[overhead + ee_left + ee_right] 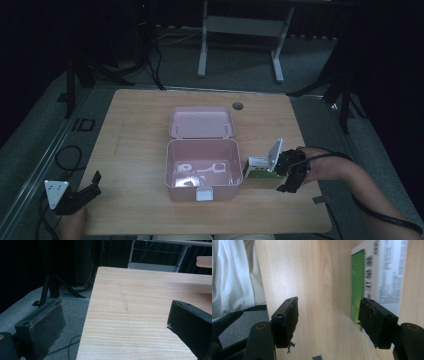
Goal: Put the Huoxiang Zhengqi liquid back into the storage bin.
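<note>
- High view: the right gripper sits beside the small green-and-white cardboard box, its jaws apart with nothing between them in the right gripper view; the box could slip aside.
- Left gripper rests wide and empty, too far from the open pink plastic lidded case to steady it.

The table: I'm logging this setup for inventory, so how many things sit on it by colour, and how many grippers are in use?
Pink: 1, the open lidded box on the table
Green and white: 1, the small carton beside the box
Black grippers: 2, the left gripper and the right gripper
Total: 4
</note>
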